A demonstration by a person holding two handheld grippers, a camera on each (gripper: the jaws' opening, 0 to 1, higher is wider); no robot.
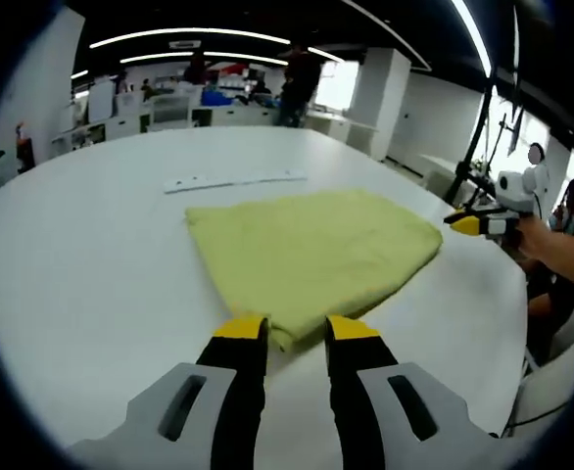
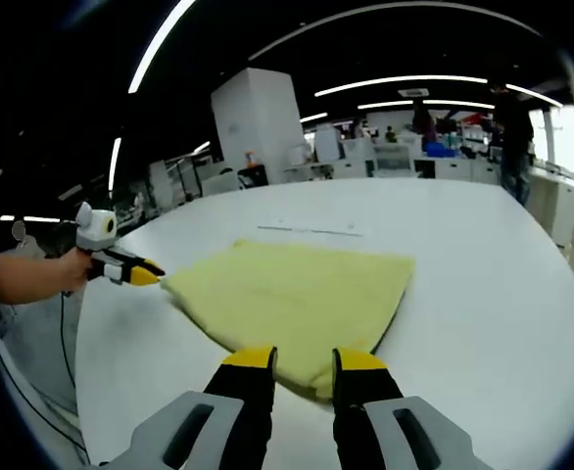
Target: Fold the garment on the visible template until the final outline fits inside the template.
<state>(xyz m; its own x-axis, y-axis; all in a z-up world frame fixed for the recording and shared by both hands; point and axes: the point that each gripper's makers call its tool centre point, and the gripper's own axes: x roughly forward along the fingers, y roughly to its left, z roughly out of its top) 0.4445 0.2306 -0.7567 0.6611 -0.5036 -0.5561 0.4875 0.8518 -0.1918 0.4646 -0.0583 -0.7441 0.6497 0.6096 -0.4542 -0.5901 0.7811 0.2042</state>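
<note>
Garment (image 1: 316, 255) just beyond left gripper (image 1: 297, 331)

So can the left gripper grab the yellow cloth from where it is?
Probably yes. The left gripper sits open right at the near corner of the yellow cloth, and nothing on the white table lies between them.

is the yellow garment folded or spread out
Folded: the yellow garment lies as a compact, thick-edged shape on the white table.

Template outline not discernible; garment (image 1: 311, 257) near edge behind fingers (image 1: 240, 338).
</note>
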